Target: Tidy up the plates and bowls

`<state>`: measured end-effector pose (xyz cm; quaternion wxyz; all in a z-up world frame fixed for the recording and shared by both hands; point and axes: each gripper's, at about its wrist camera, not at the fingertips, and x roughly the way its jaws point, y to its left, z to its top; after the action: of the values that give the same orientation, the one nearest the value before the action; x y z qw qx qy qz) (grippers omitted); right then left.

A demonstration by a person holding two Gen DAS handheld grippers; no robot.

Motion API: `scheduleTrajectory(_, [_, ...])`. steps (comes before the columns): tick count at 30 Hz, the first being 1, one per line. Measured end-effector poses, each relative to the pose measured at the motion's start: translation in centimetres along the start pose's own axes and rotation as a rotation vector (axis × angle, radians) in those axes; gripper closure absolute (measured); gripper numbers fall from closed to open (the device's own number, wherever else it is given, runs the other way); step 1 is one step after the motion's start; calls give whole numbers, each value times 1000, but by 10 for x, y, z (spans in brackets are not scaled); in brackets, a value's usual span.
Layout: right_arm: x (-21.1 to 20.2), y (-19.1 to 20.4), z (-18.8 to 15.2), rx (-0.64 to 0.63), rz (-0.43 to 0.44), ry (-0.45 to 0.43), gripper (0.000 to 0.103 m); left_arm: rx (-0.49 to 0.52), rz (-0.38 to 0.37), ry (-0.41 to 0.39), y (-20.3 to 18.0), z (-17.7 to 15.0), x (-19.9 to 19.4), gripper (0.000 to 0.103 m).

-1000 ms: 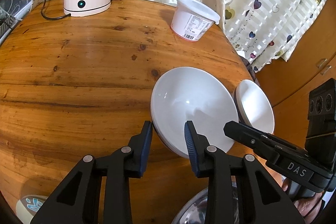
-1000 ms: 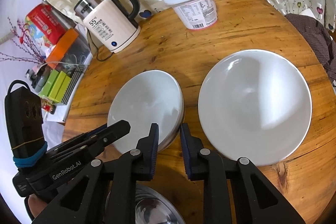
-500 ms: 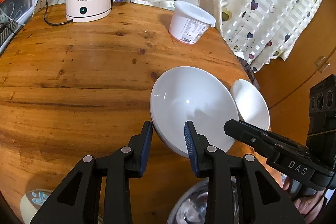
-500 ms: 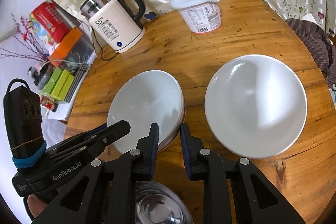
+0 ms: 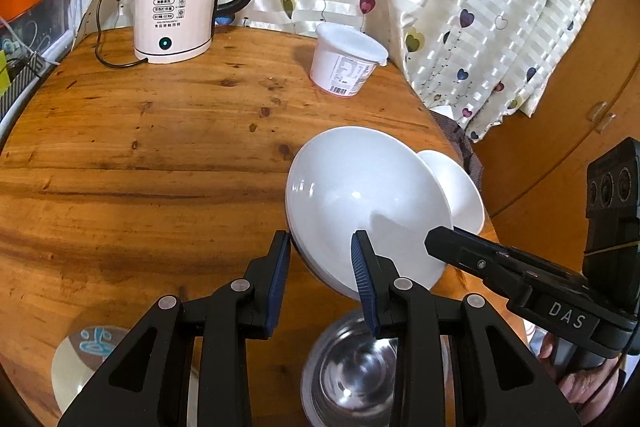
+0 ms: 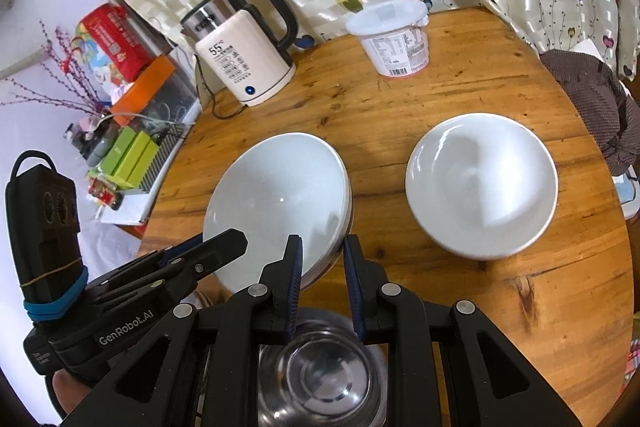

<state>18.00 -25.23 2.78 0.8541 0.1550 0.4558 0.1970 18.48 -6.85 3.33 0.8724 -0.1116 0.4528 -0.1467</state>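
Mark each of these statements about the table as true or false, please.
1. The kettle stands on the wooden table and shows 55. True.
2. The white tub near the curtain has no lid. False: a white lid covers it.
3. The left gripper and the right gripper both grip the rim of the same stack of white bowls. True.
4. The steel bowl sits behind the kettle. False: it lies at the near edge, just under the grippers.
5. The single white bowl is full of food. False: it is empty.
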Motion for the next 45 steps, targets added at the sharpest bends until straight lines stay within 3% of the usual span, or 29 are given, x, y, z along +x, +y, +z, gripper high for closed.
scheduleTrajectory(23, [-42,6,-50,5,-10,-7,82,35,-5,6,-23,-48,-36,70])
scheduleTrajectory(45, [-37,-4,-90,26,-31,72,82,15,-8,73,-25,-89,-30,70])
